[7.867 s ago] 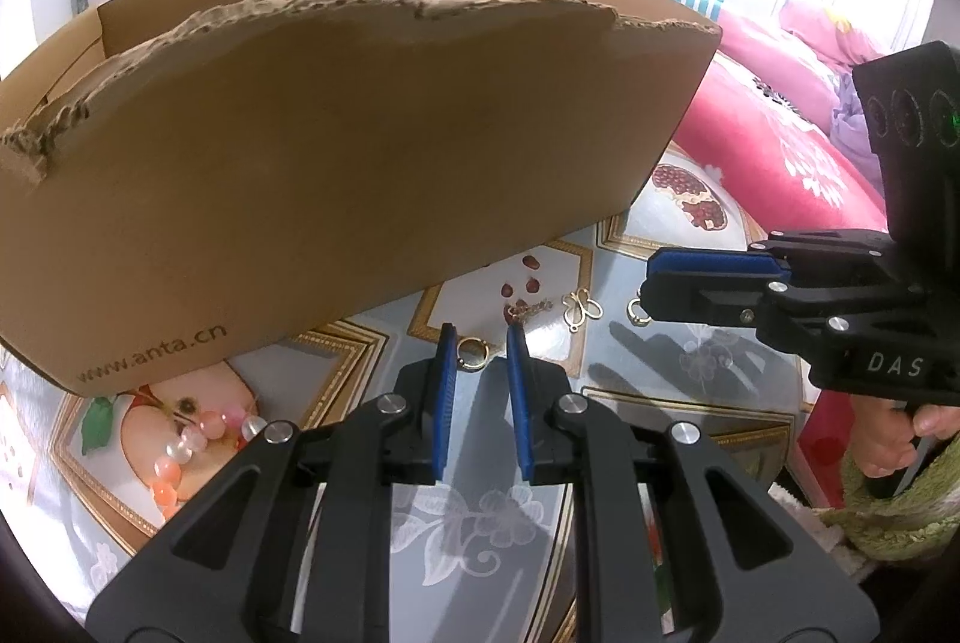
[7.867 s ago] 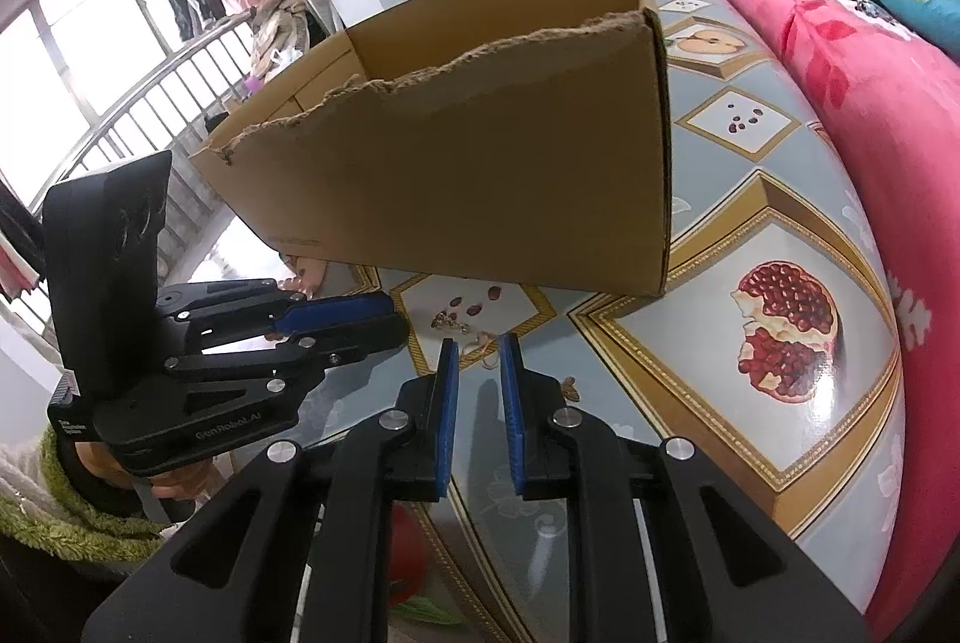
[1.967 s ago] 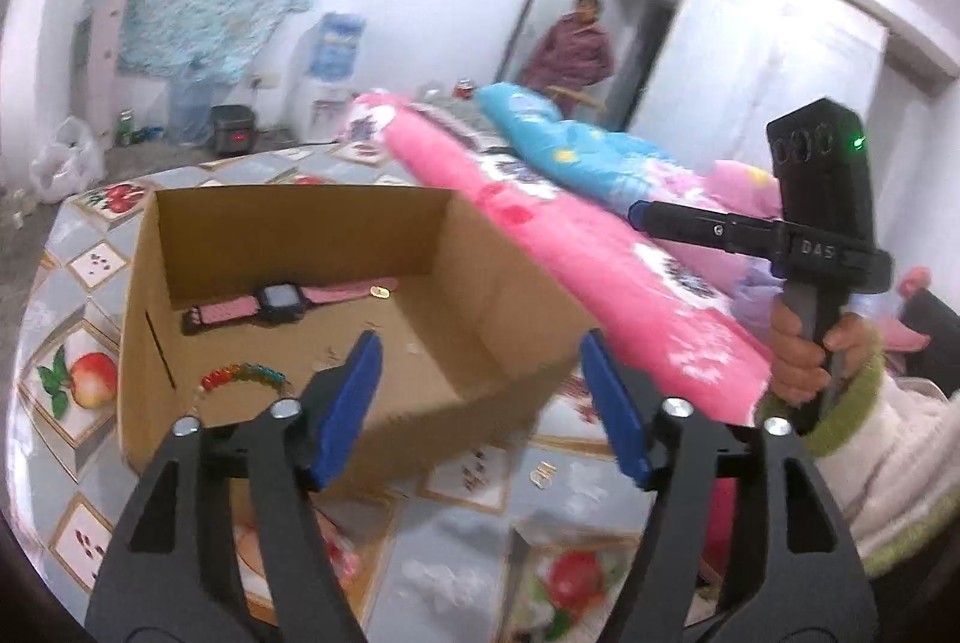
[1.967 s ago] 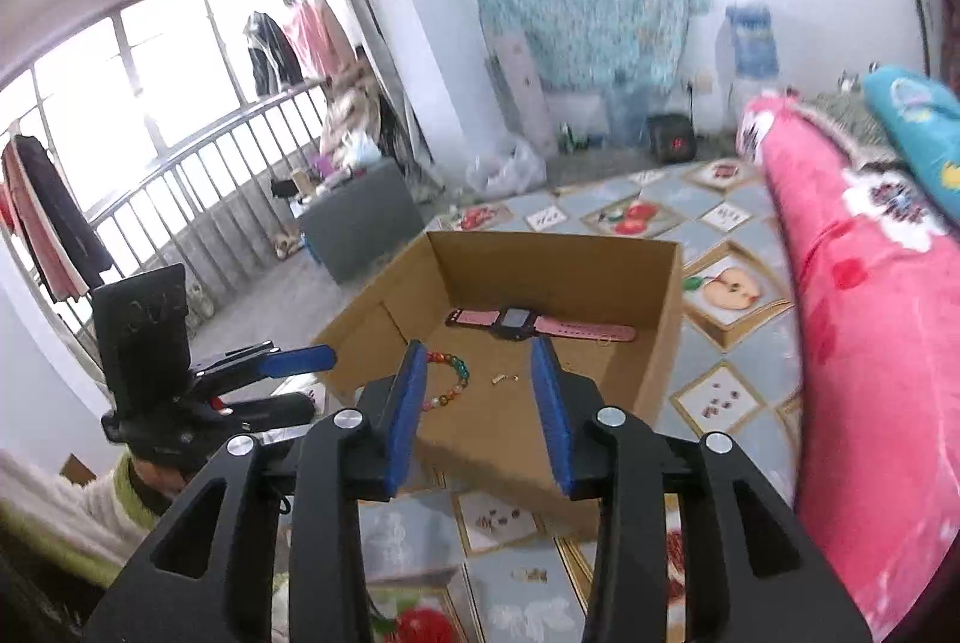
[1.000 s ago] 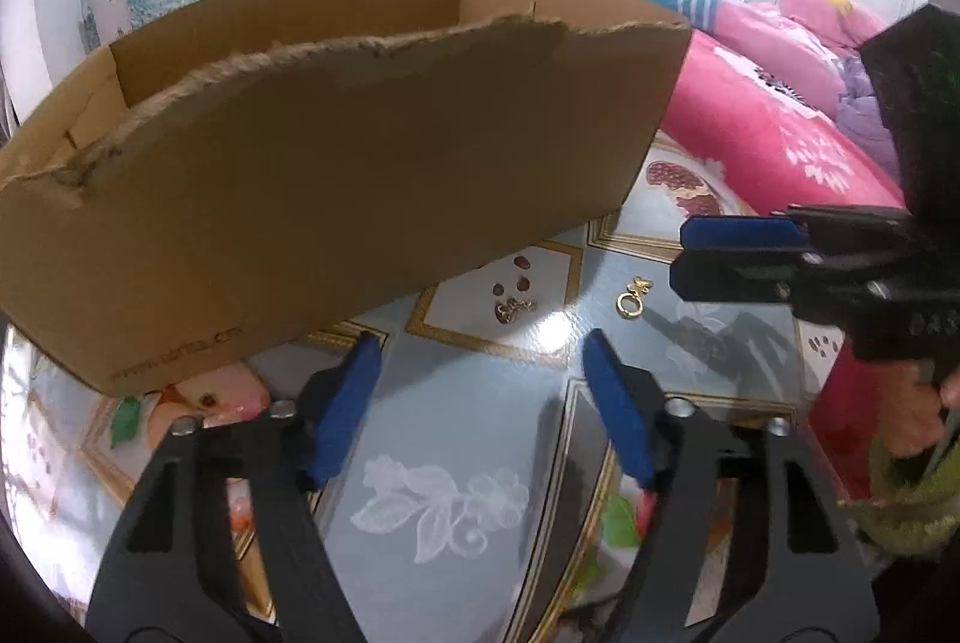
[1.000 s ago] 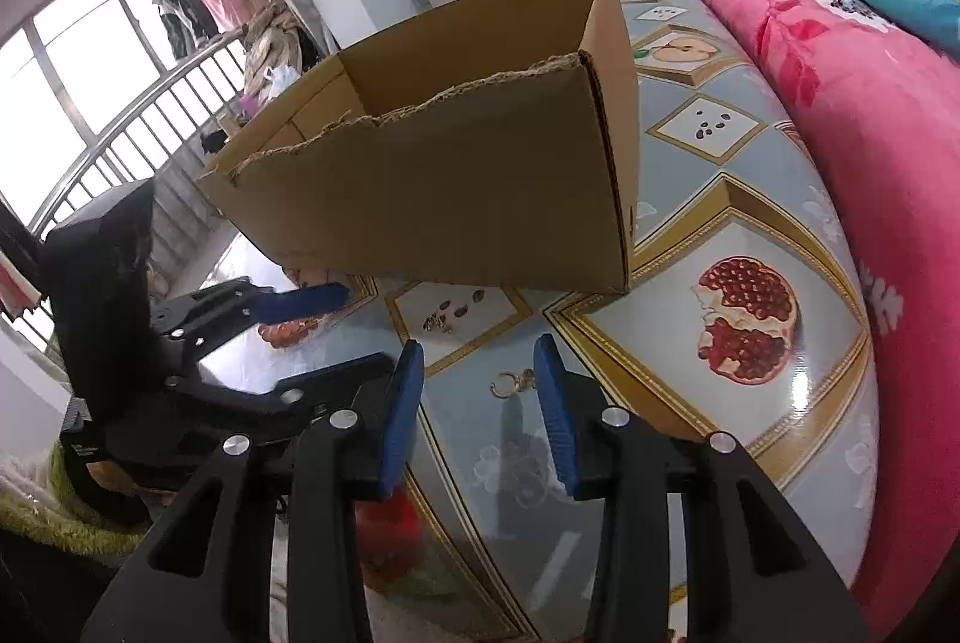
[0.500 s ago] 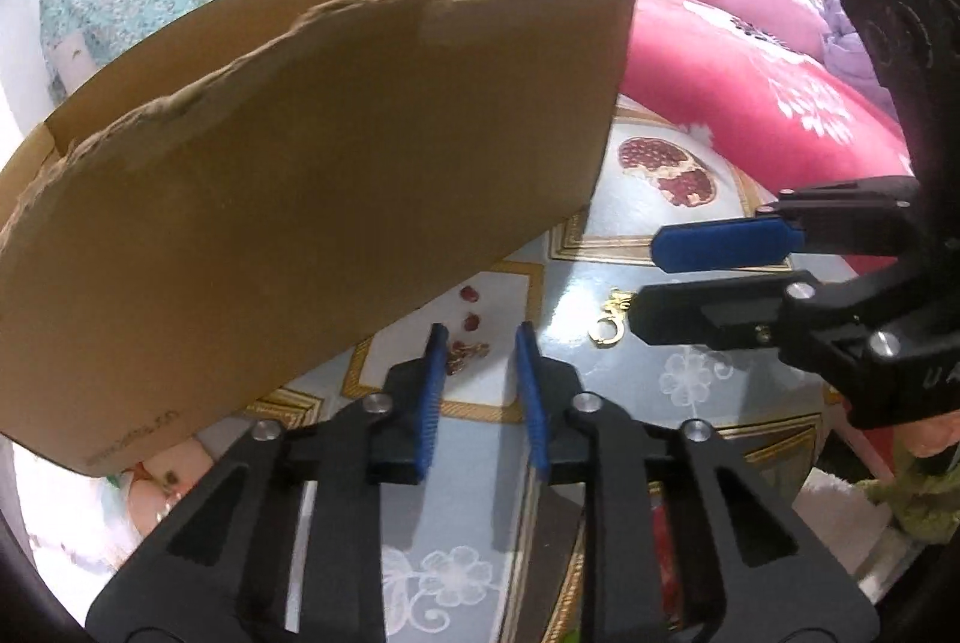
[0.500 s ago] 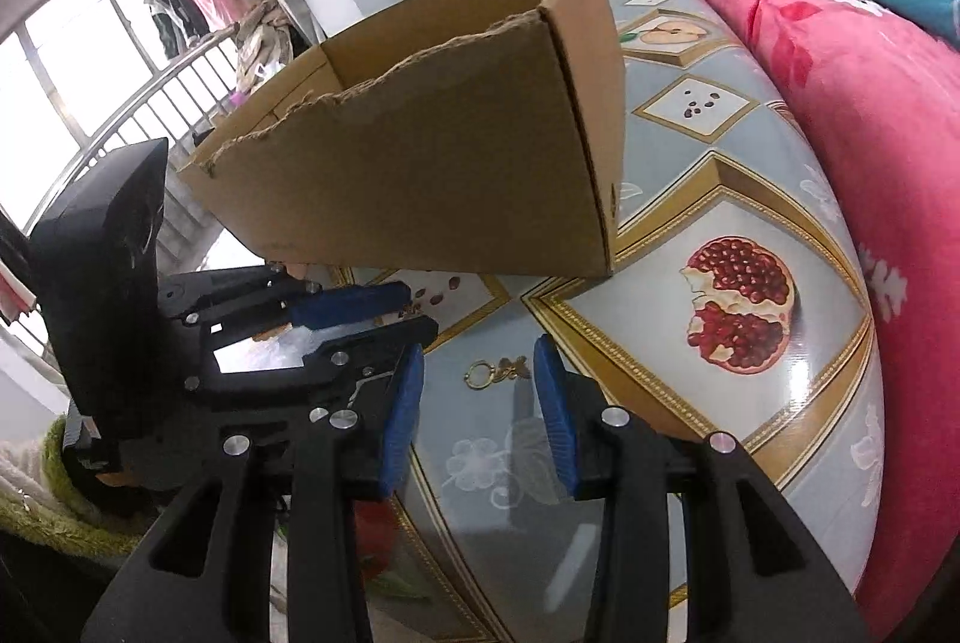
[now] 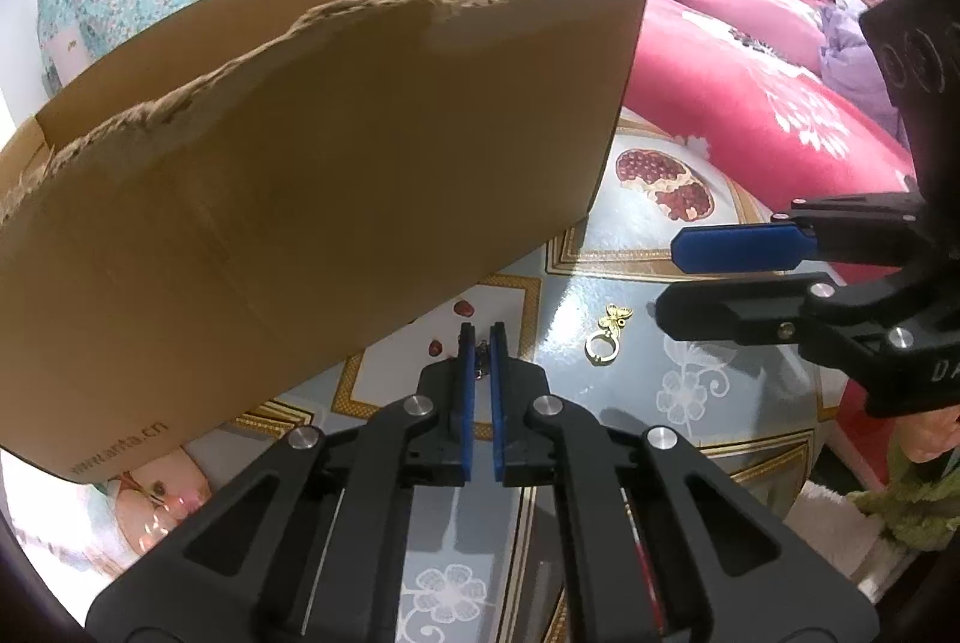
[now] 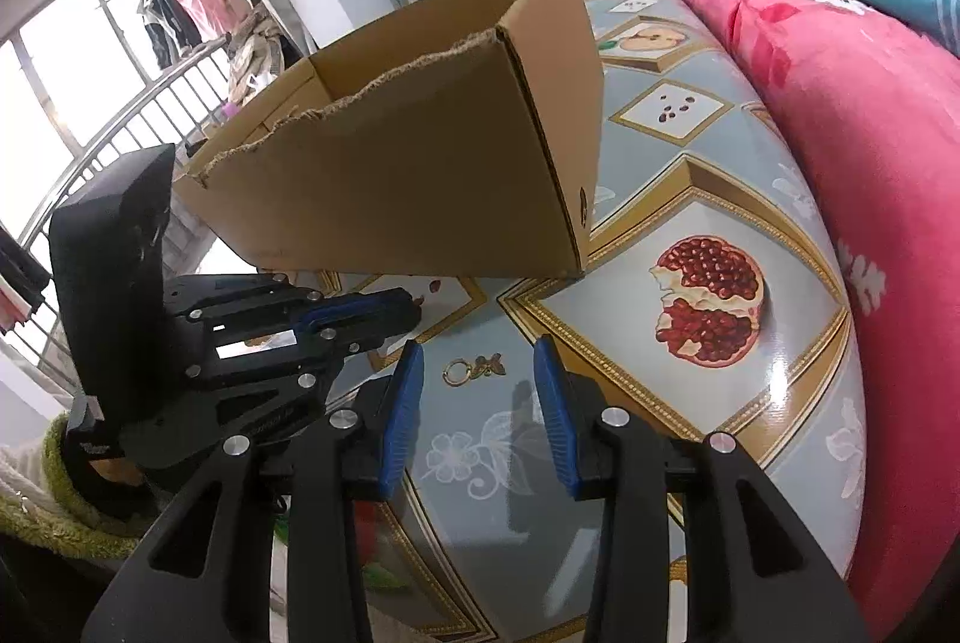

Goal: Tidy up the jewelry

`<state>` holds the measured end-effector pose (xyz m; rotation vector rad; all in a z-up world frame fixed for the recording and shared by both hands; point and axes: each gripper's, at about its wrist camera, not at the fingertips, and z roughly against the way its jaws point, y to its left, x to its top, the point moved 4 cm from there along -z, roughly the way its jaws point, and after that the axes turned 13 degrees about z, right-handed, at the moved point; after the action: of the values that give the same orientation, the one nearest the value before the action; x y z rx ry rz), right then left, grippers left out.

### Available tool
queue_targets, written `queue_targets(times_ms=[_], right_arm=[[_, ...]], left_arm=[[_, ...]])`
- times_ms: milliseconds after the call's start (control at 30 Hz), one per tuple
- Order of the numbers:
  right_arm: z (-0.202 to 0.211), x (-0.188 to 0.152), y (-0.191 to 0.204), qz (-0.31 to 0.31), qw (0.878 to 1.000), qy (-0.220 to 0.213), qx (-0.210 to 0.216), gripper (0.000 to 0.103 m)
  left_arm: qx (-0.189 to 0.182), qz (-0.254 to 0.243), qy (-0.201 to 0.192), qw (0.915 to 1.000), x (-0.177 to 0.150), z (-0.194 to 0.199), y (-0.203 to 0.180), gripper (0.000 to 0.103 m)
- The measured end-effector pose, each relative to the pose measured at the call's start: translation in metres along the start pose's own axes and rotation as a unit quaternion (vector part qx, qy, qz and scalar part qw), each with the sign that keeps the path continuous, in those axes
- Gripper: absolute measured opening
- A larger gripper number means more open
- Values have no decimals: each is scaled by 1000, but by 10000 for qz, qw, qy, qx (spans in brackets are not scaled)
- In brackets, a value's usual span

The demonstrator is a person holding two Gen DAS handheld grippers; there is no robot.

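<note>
Between the tips of our left claw (image 9: 482, 343) sits a small dark gold trinket (image 9: 481, 356), its blue pads pressed nearly together on it. Just right of that claw a gold butterfly ring (image 9: 606, 337) lies on the patterned counter (image 9: 678, 391), ahead of our right claw (image 10: 477, 373), spread and empty. The torn brown cardboard box (image 9: 312, 199) stands just beyond.

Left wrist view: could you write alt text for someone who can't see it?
The left gripper has its blue jaws shut on a tiny piece of jewelry lying on the fruit-patterned tablecloth, just in front of a torn-edged cardboard box. To its right lies a gold butterfly ring, with the right gripper open beside it.
</note>
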<state>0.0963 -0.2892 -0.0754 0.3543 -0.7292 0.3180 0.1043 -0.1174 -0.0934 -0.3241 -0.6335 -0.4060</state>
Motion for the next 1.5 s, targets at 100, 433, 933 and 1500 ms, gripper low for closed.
queue_targets(times_ms=[100,433,933,1500], right_arm=[[3,1,2,88,10000,-3,-44,38],[-5,4,16,621,9977,247,-88,38],[-34,6,32,802,9948,623,-39,35],[-41,9,41,1127,9917,620,-28,20]], left_arm=[[-46,190,20,9998,-1,2,6,3],[-9,554,-38,9985,-14,25,32,0],[-116,705,-151,9973,-21,38,47,0],[-226,817,-77,9964,-26,34,49,0]])
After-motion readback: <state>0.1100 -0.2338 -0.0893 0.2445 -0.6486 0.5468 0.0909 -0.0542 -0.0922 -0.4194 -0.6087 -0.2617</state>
